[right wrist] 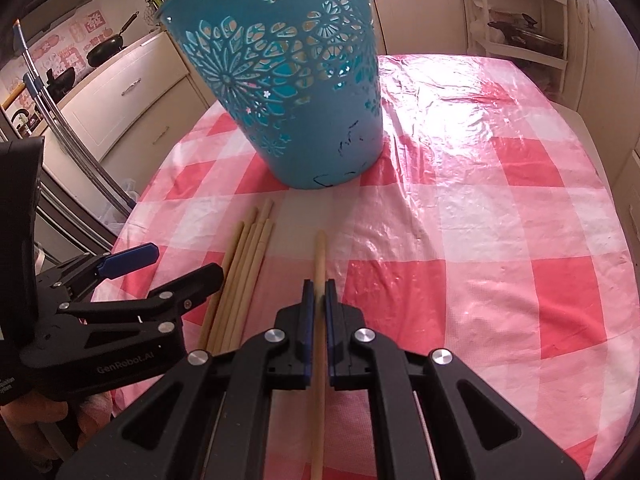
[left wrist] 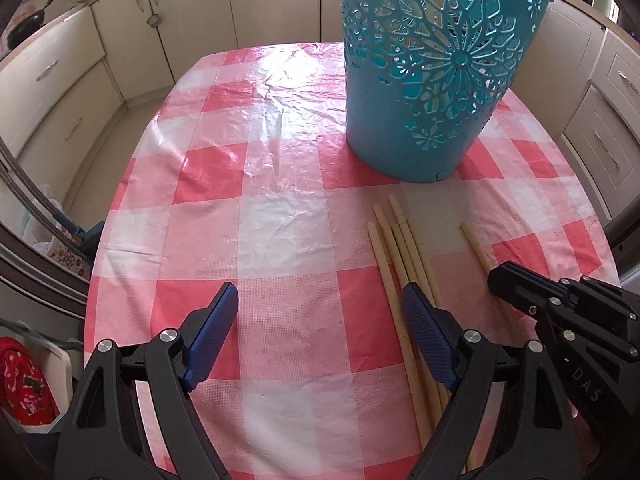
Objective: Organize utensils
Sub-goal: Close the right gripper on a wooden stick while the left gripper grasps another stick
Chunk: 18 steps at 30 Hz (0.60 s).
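A teal cut-out basket (left wrist: 432,80) (right wrist: 288,100) stands upright on the checked tablecloth. In front of it lies a bundle of several pale wooden chopsticks (left wrist: 400,248) (right wrist: 248,260). One single chopstick (left wrist: 474,244) (right wrist: 320,252) lies apart to their right, and my right gripper (right wrist: 319,292) (left wrist: 496,278) is shut on it, low over the cloth. My left gripper (left wrist: 320,304) (right wrist: 180,266) hangs open with nothing between its fingers. Its right finger (left wrist: 420,320) sits over the bundle, and bare cloth shows in the gap.
The pink-and-white tablecloth (left wrist: 280,200) covers a table with cream cabinets (left wrist: 60,80) around it. A black pan (right wrist: 106,50) sits on the counter at the far left. A shelf rack (right wrist: 516,20) stands behind the table on the right.
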Each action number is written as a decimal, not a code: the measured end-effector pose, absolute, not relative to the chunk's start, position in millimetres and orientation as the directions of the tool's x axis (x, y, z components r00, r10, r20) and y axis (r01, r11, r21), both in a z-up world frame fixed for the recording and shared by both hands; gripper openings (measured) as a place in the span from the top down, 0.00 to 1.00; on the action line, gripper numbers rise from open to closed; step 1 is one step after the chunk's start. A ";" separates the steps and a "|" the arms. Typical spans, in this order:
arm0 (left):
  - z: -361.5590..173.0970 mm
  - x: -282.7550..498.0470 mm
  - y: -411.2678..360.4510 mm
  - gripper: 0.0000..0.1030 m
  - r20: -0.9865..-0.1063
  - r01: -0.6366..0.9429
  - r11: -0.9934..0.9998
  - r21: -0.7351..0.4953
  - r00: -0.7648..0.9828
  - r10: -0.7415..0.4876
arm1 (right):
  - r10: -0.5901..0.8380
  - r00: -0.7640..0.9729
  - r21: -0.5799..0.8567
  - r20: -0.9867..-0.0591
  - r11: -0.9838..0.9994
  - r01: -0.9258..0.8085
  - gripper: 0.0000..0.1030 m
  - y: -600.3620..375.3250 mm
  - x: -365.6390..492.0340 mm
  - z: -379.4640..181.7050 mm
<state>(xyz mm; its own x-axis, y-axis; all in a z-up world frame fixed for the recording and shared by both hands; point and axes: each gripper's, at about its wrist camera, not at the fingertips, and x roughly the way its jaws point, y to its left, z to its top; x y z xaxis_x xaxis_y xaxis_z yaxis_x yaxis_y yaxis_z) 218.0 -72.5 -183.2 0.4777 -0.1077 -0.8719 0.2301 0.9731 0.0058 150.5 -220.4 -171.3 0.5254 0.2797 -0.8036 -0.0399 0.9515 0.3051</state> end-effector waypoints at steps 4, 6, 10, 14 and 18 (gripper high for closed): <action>-184.5 220.1 -71.4 0.30 -0.875 0.218 0.976 0.019 0.476 -0.089 | 0.278 0.524 0.302 -0.805 0.952 -0.042 0.94 -220.2 150.8 -170.8; -183.2 221.1 -72.9 0.37 -0.875 0.222 0.975 0.014 0.475 -0.095 | 0.276 0.525 0.298 -0.805 0.954 -0.044 0.94 -219.3 150.9 -170.5; -179.5 222.7 -78.8 0.60 -0.870 0.254 0.967 0.011 0.480 -0.116 | 0.269 0.526 0.286 -0.807 0.957 -0.050 0.94 -217.6 151.2 -170.2; -177.5 219.2 -86.5 0.89 -0.869 0.321 0.947 -0.007 0.466 -0.164 | 0.270 0.528 0.286 -0.806 0.957 -0.052 0.94 -218.0 152.2 -170.9; -175.9 219.2 -84.6 0.96 -0.880 0.348 0.936 -0.057 0.426 -0.212 | 0.272 0.531 0.290 -0.802 0.956 -0.052 0.94 -217.5 153.5 -171.6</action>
<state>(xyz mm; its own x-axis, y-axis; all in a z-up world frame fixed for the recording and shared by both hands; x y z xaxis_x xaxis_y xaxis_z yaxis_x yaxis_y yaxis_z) 219.2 -84.6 -175.9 0.4259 -0.2122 -0.8796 0.3481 0.9357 -0.0572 153.5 -217.5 -171.6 0.5315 0.2722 -0.8021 -0.0516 0.9556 0.2901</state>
